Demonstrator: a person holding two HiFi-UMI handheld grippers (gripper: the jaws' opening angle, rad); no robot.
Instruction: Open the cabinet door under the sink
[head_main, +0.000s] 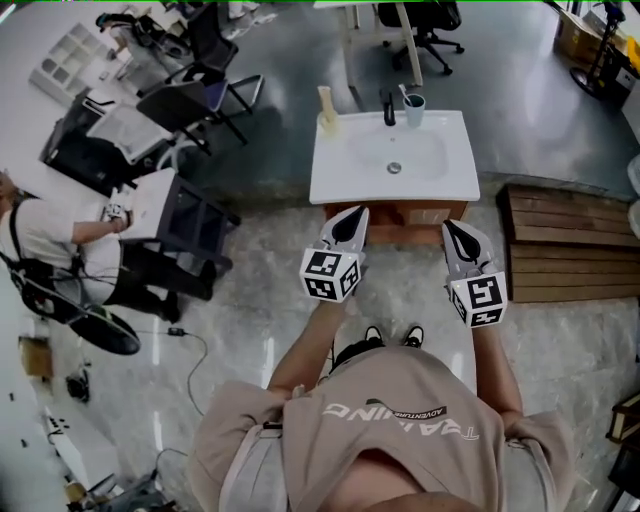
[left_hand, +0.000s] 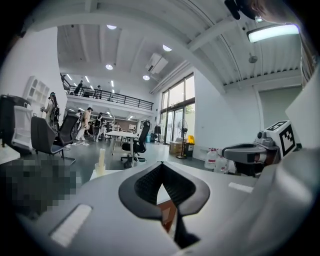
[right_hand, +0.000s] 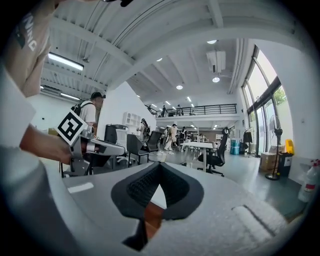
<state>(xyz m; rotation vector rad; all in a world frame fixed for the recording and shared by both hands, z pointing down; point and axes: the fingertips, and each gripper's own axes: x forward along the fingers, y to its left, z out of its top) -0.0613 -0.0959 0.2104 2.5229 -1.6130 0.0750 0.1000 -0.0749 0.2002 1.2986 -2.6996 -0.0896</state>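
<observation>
A white sink sits on a low wooden cabinet; only a strip of the cabinet's top front shows below the basin in the head view, and its door is hidden from above. My left gripper and right gripper hover side by side just in front of that strip, both pointing at it. Each is shut with nothing between the jaws. In the left gripper view the gripper has its black pads meeting, with brown cabinet wood behind them. The right gripper looks the same in its own view, with brown cabinet wood showing below the pads.
On the sink's back edge stand a black faucet, a cup and a tall pale bottle. A wooden pallet lies right of the cabinet. A seated person and office chairs are at the left.
</observation>
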